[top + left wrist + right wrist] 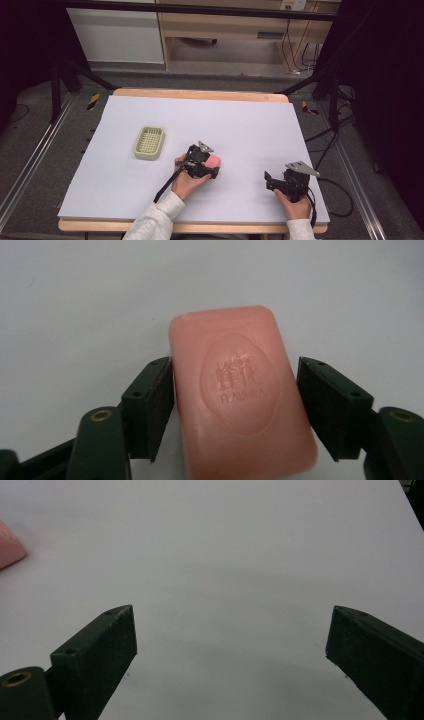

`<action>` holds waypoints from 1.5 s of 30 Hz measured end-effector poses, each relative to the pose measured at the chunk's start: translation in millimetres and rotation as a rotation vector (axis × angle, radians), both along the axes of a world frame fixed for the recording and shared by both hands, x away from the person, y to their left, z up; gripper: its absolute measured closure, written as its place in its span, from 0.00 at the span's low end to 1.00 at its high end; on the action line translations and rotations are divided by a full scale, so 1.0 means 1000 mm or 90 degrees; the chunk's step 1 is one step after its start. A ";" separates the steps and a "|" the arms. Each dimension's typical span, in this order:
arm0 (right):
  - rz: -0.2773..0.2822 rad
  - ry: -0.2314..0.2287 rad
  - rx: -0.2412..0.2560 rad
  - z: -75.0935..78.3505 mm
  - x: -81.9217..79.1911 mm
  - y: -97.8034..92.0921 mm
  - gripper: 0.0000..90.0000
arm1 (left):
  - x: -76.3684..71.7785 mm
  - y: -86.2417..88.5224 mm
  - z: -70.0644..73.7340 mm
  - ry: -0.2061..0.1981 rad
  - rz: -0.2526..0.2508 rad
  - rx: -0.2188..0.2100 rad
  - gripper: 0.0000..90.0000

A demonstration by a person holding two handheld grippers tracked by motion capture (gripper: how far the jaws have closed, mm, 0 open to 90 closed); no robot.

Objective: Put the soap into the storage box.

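Near edge of the table [125,200]: two sleeved forearms come in, each hand holding a gripper.

Right gripper [270,181], to the right of the soap and well apart from it, sits low over the white sheet. Jaws spread wide in the right gripper view, bare sheet between them, nothing held. A pink corner of the soap [9,547] shows at the left edge of that view.

Left gripper [235,405] is at the soap [240,395], about mid-table. The pink bar lies flat on the sheet, stamped oval face up, lengthwise between the jaws. The jaw on the left of the view touches or nearly touches the bar's long side; the other jaw stands off with a thin gap. Jaws partly open, straddling the bar, not clamped on it. In the high view the soap [214,160] pokes out past the left gripper [206,165].

Farther off, left of the soap and a little beyond it: a pale green soap dish [149,142] with a gridded floor, well apart from the bar, nothing in it.
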State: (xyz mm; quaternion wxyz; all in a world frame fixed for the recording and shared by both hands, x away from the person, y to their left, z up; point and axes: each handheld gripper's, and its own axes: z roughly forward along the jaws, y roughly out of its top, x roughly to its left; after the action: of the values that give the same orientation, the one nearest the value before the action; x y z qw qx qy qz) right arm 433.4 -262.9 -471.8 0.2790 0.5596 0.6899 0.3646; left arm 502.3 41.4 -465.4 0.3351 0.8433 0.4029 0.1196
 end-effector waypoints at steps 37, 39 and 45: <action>0.003 0.005 -0.004 -0.001 0.001 0.000 0.07 | 0.006 -0.002 -0.004 0.003 -0.023 0.033 0.41; 0.004 0.005 -0.004 0.000 0.000 0.000 0.07 | 0.006 -0.002 -0.004 0.003 -0.022 0.030 0.41; 0.001 0.002 -0.003 0.000 0.000 -0.001 0.07 | 0.004 0.002 0.001 0.006 -0.030 0.037 0.42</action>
State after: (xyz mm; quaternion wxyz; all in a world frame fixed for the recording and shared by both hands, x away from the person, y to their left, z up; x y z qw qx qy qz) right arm 433.3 -263.5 -472.0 0.2784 0.5591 0.6918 0.3625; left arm 506.0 43.7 -464.4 0.3108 0.8626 0.3810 0.1193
